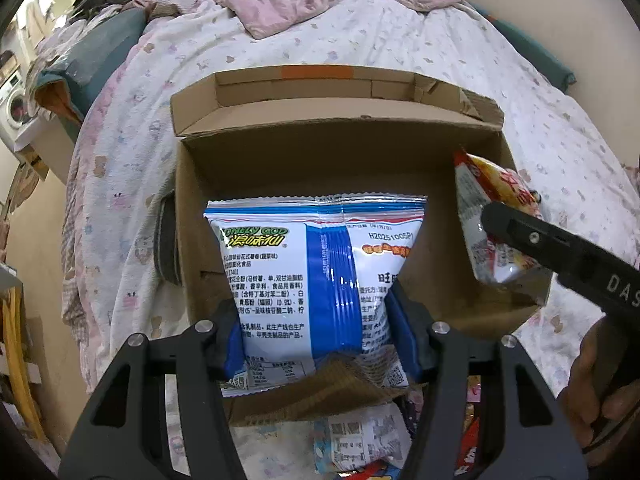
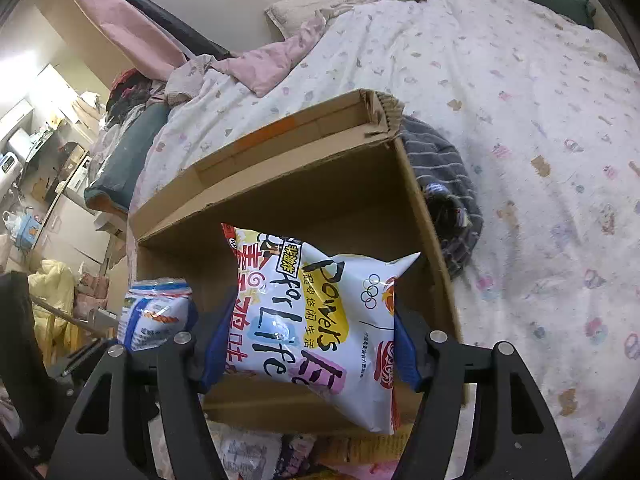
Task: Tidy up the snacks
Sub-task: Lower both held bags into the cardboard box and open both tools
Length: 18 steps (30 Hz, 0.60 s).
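Observation:
An open cardboard box (image 1: 336, 160) sits on the bed; it also shows in the right wrist view (image 2: 280, 200). My left gripper (image 1: 320, 336) is shut on a blue and white snack bag (image 1: 316, 280), held over the box's near edge. My right gripper (image 2: 308, 344) is shut on a white, yellow and red snack bag (image 2: 312, 320), held over the box's right side. That bag (image 1: 492, 216) and the right gripper's finger (image 1: 560, 256) show at the right of the left wrist view. The blue bag (image 2: 154, 314) shows at the left of the right wrist view.
Several loose snack packets (image 1: 360, 444) lie on the bed in front of the box, also in the right wrist view (image 2: 304, 456). A dark striped cloth (image 2: 448, 196) lies against the box's right wall. A floral duvet (image 1: 380, 36) covers the bed; pillows and clutter lie beyond.

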### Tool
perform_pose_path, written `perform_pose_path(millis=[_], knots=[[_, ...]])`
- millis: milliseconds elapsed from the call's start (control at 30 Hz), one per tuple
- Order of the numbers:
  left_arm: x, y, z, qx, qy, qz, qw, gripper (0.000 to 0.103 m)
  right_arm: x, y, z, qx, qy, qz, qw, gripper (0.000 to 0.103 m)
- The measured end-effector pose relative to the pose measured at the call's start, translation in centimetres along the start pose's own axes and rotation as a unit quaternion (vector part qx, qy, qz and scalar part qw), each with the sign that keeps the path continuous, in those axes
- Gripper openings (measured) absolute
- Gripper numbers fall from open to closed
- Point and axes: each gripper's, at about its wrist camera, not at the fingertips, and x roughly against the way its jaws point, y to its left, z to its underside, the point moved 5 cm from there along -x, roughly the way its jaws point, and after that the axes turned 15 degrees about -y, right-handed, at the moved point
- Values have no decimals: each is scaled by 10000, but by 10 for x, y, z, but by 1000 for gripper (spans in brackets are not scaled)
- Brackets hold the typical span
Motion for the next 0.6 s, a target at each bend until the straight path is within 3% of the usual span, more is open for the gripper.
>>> perform_pose_path(millis=[100,400,500,600], knots=[[1,-1,0,12,-43,2,10000,56,-8,5,1,281,37,29,9996,69],[3,-4,0,-69,-147,-74,9998,57,-16,1,4,179,225,89,9995,70],[4,-6,0,-37,-110,47,9999,65,-16,0,4,159,188,118,9996,72],[5,-9,-1,-99,-131,-4,9999,80,-16,-2,3,58,171,55,9998,72]])
